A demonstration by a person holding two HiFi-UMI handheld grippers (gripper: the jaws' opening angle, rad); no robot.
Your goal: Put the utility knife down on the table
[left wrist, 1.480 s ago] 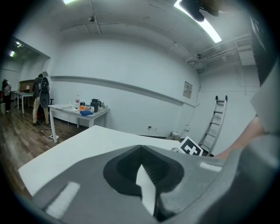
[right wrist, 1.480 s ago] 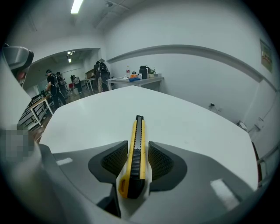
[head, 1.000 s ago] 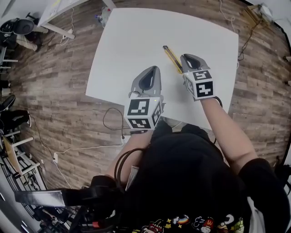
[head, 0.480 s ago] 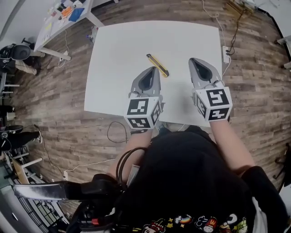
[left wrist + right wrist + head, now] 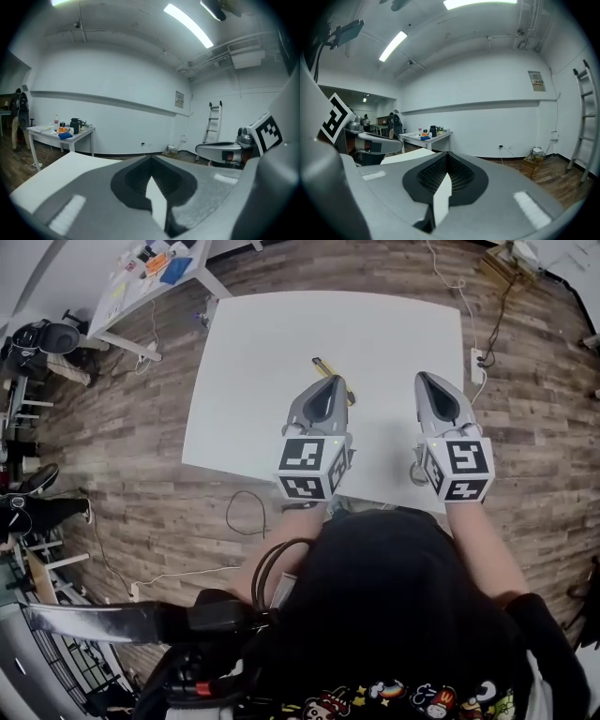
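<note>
The yellow utility knife (image 5: 322, 365) lies flat on the white table (image 5: 272, 334), slanting from upper left to lower right. Its near end is hidden behind my left gripper (image 5: 330, 379), which hovers just in front of it with its jaws shut and empty. My right gripper (image 5: 422, 377) is off to the right of the knife, well apart from it, also shut on nothing. In the left gripper view the left gripper (image 5: 151, 161) points level over the table, and the knife does not show. The right gripper (image 5: 446, 157) likewise shows only the room beyond its jaws.
A second table (image 5: 150, 263) with small items stands at the far left on the wood floor. Cables (image 5: 246, 512) loop below the near table edge. A power strip (image 5: 476, 357) lies right of the table. A ladder (image 5: 212, 123) leans on the far wall.
The right gripper held the knife a second ago; it has let go, shut, and pulled back right and toward me. The knife now rests on the table. The left gripper barely moved.
</note>
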